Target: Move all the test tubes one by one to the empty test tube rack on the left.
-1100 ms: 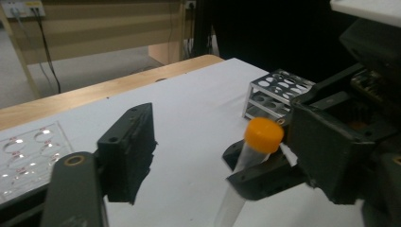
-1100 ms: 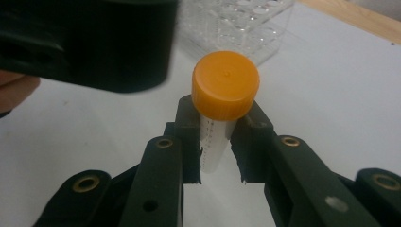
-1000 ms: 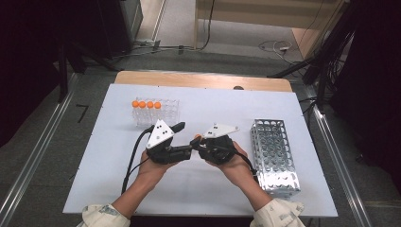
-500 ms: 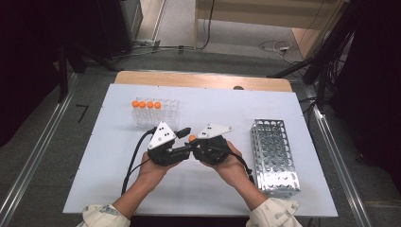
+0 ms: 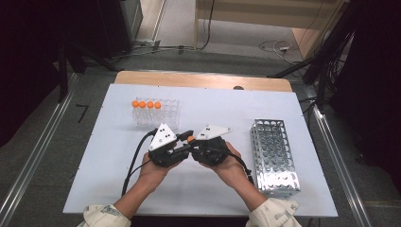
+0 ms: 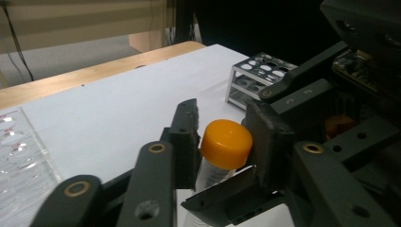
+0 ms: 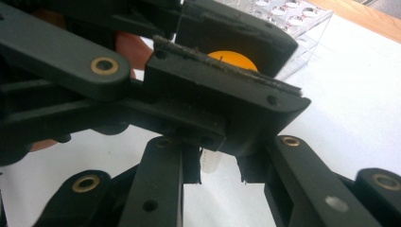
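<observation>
A clear tube with an orange cap (image 5: 190, 138) is held above the middle of the white table (image 5: 118, 189), between the two grippers. My right gripper (image 7: 213, 165) is shut on the tube's clear body (image 7: 210, 161). My left gripper (image 6: 223, 135) comes in from the other side, and its jaws have just been closing with the orange cap (image 6: 226, 143) between them; both pads now press on the cap. In the high view the left gripper (image 5: 182, 143) and right gripper (image 5: 193, 143) meet tip to tip.
A clear rack (image 5: 163, 113) with several orange-capped tubes (image 5: 145, 104) stands at the back left. A metal rack (image 5: 274, 156) with empty holes stands at the right. A wooden strip (image 5: 203, 80) runs along the table's far edge.
The left gripper's jaws have closed in on the orange cap. Both hands have stayed almost where they were, tips together.
</observation>
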Demonstrator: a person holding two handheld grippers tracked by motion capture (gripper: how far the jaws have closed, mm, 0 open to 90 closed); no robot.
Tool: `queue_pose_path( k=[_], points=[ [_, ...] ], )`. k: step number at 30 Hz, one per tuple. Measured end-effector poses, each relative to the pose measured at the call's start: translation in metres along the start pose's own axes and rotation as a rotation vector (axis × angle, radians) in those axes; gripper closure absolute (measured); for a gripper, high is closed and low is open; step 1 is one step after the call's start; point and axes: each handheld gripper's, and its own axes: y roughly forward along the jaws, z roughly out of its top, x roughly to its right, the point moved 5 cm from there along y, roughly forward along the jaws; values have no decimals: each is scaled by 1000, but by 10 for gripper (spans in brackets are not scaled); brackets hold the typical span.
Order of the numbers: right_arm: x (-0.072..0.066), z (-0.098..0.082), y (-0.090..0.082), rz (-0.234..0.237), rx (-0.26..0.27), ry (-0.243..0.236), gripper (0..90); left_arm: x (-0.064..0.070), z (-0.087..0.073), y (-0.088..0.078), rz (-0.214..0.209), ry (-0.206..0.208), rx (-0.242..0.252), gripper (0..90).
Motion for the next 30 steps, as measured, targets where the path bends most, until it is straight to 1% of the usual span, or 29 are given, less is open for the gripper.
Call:
queue_pose_path(
  k=[4,11,12,14,17,21,25,28,30],
  points=[
    [0,0,-1,-1,4,-8,717,1,1,-1,-2,-1,7,688],
    [0,1,-2,3,18,-2,703,1,3,-2,-12,6,22,699],
    [1,1,-3,4,20,-2,681,0,4,-3,-15,5,23,699],
    [3,1,-3,8,19,12,591,-2,7,-5,-12,4,25,700],
    [6,-1,-4,15,9,31,475,-7,10,-7,-6,-12,38,700],
    [10,-2,-8,16,18,55,426,-18,12,-9,21,-47,41,699],
    [15,-6,-12,10,9,65,354,-30,14,-11,50,-67,44,699],
    [17,-9,-17,2,4,80,336,-38,18,-13,80,-63,52,699],
    [19,-12,-21,1,0,76,335,-45,22,-13,104,-65,55,699]
  ],
)
